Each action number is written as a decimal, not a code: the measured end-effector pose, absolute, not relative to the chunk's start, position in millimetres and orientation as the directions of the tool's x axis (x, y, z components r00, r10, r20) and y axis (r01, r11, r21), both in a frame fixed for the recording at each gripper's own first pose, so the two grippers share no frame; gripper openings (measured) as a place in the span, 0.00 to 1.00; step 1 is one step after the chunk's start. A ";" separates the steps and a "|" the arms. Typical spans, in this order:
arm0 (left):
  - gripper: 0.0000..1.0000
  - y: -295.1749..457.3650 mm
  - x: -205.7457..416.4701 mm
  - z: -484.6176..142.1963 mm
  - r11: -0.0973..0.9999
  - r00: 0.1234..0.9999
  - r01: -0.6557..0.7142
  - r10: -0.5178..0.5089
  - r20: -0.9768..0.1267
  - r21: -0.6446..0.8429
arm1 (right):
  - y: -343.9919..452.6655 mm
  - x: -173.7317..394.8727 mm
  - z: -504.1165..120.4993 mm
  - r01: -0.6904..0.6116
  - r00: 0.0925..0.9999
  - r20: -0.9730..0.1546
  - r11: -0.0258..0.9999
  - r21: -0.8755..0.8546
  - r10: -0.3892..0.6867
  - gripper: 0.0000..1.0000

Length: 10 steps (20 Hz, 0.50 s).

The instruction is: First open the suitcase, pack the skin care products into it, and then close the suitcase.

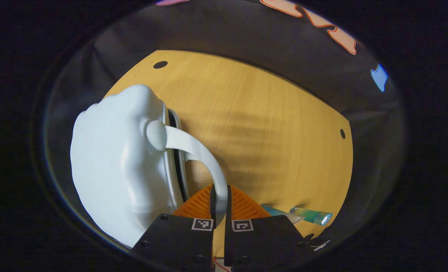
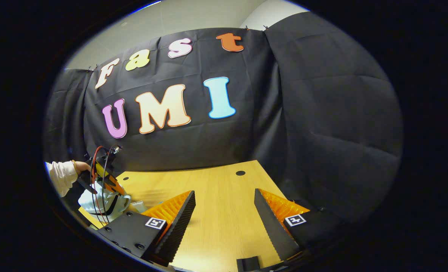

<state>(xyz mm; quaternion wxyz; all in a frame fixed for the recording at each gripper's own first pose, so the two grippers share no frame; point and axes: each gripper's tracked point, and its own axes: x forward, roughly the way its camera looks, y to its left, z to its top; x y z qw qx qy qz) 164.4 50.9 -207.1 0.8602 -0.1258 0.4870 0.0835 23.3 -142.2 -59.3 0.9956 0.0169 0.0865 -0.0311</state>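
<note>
A pale blue hard-shell suitcase (image 1: 114,158) stands on the wooden table (image 1: 269,124), its two shells slightly parted along a dark seam. Its curved handle (image 1: 201,151) arcs down into my left gripper (image 1: 220,206), which is shut on it. A teal tube of skin care (image 1: 310,215) lies on the table to the right of that gripper. In the right gripper view, my right gripper (image 2: 224,211) hangs open over bare table with nothing between its fingers. Far left there, the suitcase (image 2: 106,202) shows small under the other gripper (image 2: 103,175), held by a hand in a white sleeve (image 2: 61,175).
The table (image 2: 216,196) has round holes near its far edge (image 2: 240,173) and ends close to the black cloth wall on the right. Bare wood lies between the suitcase and the right gripper.
</note>
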 end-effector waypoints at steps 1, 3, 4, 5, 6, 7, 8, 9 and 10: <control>0.04 49.2 163.1 -202.5 0.954 0.522 -0.261 0.009 -0.853 -0.150 | -136.3 25.6 -58.5 0.049 0.984 -0.172 0.998 0.031 -0.043 0.98; 0.04 51.2 158.6 -190.1 0.951 0.545 -0.252 -0.014 -0.838 -0.180 | -124.3 30.8 -55.0 0.023 0.986 -0.169 0.999 0.032 -0.017 0.98; 0.04 51.8 156.9 -181.3 0.949 0.560 -0.246 -0.026 -0.828 -0.196 | -116.7 32.3 -52.3 0.013 0.987 -0.163 0.999 0.034 -0.008 0.98; 0.04 53.5 157.1 -175.6 0.948 0.578 -0.235 -0.039 -0.815 -0.212 | -109.7 33.5 -50.3 0.004 0.988 -0.156 0.999 0.035 0.001 0.98; 0.04 57.3 156.8 -167.7 0.945 0.604 -0.230 -0.047 -0.796 -0.231 | -102.4 34.8 -48.6 -0.002 0.989 -0.149 0.999 0.035 0.007 0.98; 0.04 58.7 156.7 -160.3 0.941 0.629 -0.224 -0.060 -0.775 -0.254 | -95.2 34.9 -46.9 -0.005 0.990 -0.141 0.999 0.032 0.009 0.98; 0.04 62.5 155.0 -150.2 0.935 0.654 -0.213 -0.078 -0.752 -0.282 | -87.7 35.1 -45.2 -0.006 0.991 -0.131 1.000 0.029 0.009 0.98; 0.04 67.1 152.0 -139.9 0.929 0.677 -0.205 -0.093 -0.730 -0.309 | -79.6 35.1 -44.8 -0.002 0.993 -0.120 1.000 0.025 0.005 0.98; 0.04 73.2 149.3 -130.4 0.924 0.697 -0.195 -0.104 -0.709 -0.327 | -71.5 35.0 -44.3 0.005 0.994 -0.112 1.000 0.022 -0.002 0.98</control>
